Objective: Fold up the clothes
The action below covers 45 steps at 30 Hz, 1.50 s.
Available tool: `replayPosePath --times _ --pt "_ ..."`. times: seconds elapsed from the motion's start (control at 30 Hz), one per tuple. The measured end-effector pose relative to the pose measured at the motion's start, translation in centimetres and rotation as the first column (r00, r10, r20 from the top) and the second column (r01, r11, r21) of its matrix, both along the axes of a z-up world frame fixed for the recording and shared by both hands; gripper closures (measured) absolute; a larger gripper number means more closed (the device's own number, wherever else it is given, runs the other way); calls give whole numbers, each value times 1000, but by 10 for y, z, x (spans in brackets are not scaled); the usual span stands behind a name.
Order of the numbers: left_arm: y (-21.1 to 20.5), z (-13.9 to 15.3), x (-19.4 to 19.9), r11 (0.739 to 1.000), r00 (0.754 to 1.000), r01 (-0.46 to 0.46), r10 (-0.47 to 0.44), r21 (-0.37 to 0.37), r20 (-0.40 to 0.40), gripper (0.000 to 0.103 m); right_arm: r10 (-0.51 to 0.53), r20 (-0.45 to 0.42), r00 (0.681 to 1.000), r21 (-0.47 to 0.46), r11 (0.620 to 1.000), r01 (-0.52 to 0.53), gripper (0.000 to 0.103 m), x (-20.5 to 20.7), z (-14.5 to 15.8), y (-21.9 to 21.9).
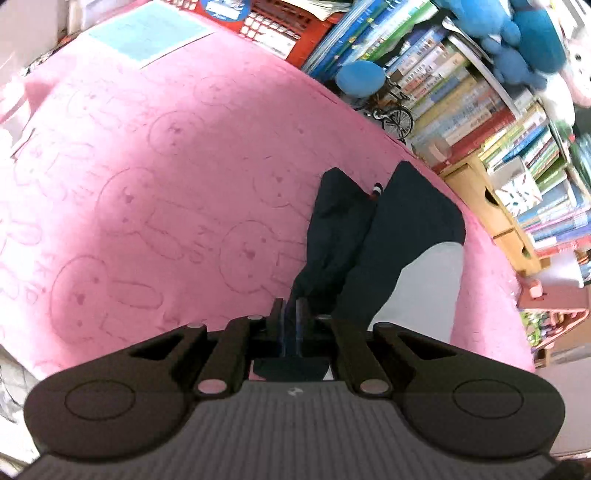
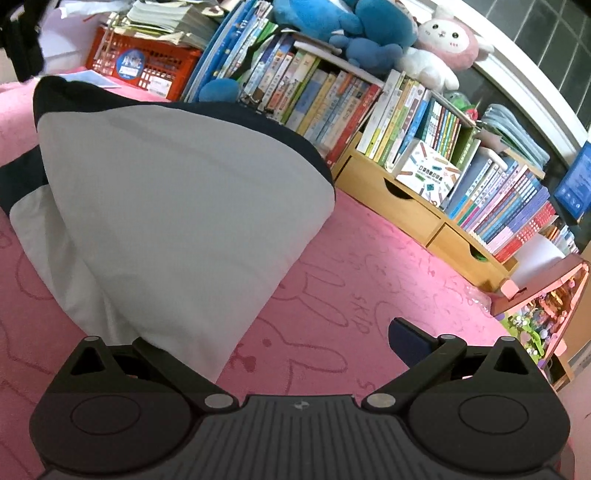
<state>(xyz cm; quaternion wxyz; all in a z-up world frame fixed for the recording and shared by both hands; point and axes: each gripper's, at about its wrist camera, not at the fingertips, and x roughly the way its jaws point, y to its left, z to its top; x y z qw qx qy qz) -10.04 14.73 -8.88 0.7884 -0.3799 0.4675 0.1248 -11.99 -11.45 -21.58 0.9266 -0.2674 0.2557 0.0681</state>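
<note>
Clenched on a navy fold of the shirt (image 1: 369, 236), my left tongs (image 1: 290, 314) lift it off the pink rabbit-print blanket (image 1: 155, 177). My right tongs (image 2: 273, 354) stand released, the shirt's grey panel draped over their left finger. Far right, a bookshelf (image 2: 417, 155) carries a blue plush (image 2: 354, 26).

Navy-and-white garment (image 2: 177, 206), pink bunny-print blanket (image 1: 166, 166)

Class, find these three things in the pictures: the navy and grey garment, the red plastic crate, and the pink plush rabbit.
Navy and grey garment (image 2: 177, 206): right wrist view, on its grey panel.
Red plastic crate (image 2: 155, 70): right wrist view, on its latticed front wall.
Pink plush rabbit (image 2: 448, 38): right wrist view, on its white face.
</note>
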Motion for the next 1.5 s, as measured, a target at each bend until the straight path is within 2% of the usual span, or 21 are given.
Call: replayPosePath --times 0.03,0.13,0.23,0.37,0.53,0.63,0.67,0.7,0.73,0.77,0.87,1.03,1.13,1.2,1.27,1.3,1.33,1.37,1.4,1.47,1.5 --pt "-1 -4 -1 998 1000 17 -17 -63 6 97 -1 -1 1000 4 1000 1 0 0 0 -1" --pt "-19 -25 7 969 995 93 -96 -230 1 82 -3 -2 1000 13 1000 3 0 -2 0 -4" --pt "-52 -55 29 928 983 170 -185 -333 -13 72 6 5 1000 10 1000 -6 0 -5 1 -6" --pt "-77 -89 54 895 986 140 -165 -423 -23 60 19 28 999 3 1000 -19 0 -12 4 -10" --pt "-74 -92 72 899 998 57 -46 -435 35 60 125 134 983 -48 992 -120 0 -25 10 -2" --pt "-69 -82 72 927 996 49 -18 -371 85 61 220 175 960 -84 974 -208 0 -20 5 14" --pt "-67 -78 69 940 996 33 -1 -340 93 70 237 179 955 -83 971 -225 1 -16 4 19" --pt "-65 -74 66 951 995 17 16 -310 101 84 242 168 956 -75 970 -232 2 -10 5 22" --pt "-61 -70 63 957 993 -4 37 -290 108 89 242 152 958 -65 970 -234 11 -4 6 23" --pt "-55 -69 58 958 991 -34 69 -286 114 90 237 135 962 -58 971 -231 25 1 8 22" --pt "-44 -67 38 952 980 -125 163 -280 117 91 229 80 970 -51 973 -225 36 4 13 0" --pt "-59 -65 14 946 976 -166 199 -279 94 91 227 21 974 -38 973 -227 38 -1 24 -38" --pt "-75 -61 8 950 980 -155 183 -273 82 85 231 -10 973 -15 973 -231 38 2 23 -47" --pt "-88 -64 15 948 983 -139 167 -288 76 65 241 -22 970 -2 971 -241 38 4 21 -49" --pt "-98 -69 25 952 983 -148 172 -268 68 52 260 -24 965 8 966 -260 37 4 19 -49" --pt "-103 -71 30 954 982 -153 175 -258 64 52 273 -25 962 8 962 -273 36 4 18 -49" --pt "-108 -73 35 956 982 -158 178 -249 61 53 283 -28 959 8 959 -283 35 3 17 -49" --pt "-113 -76 40 957 982 -162 181 -239 57 61 291 -32 956 10 957 -291 33 3 15 -49" --pt "-114 -76 44 958 979 -178 195 -223 54 81 294 -30 955 13 956 -294 33 3 14 -50" --pt "-102 -73 41 945 962 -247 266 -215 62 93 294 -20 956 20 956 -294 25 2 13 -53" --pt "-93 -70 35 937 950 -284 304 -206 72 94 293 -17 956 23 956 -292 23 3 13 -54"
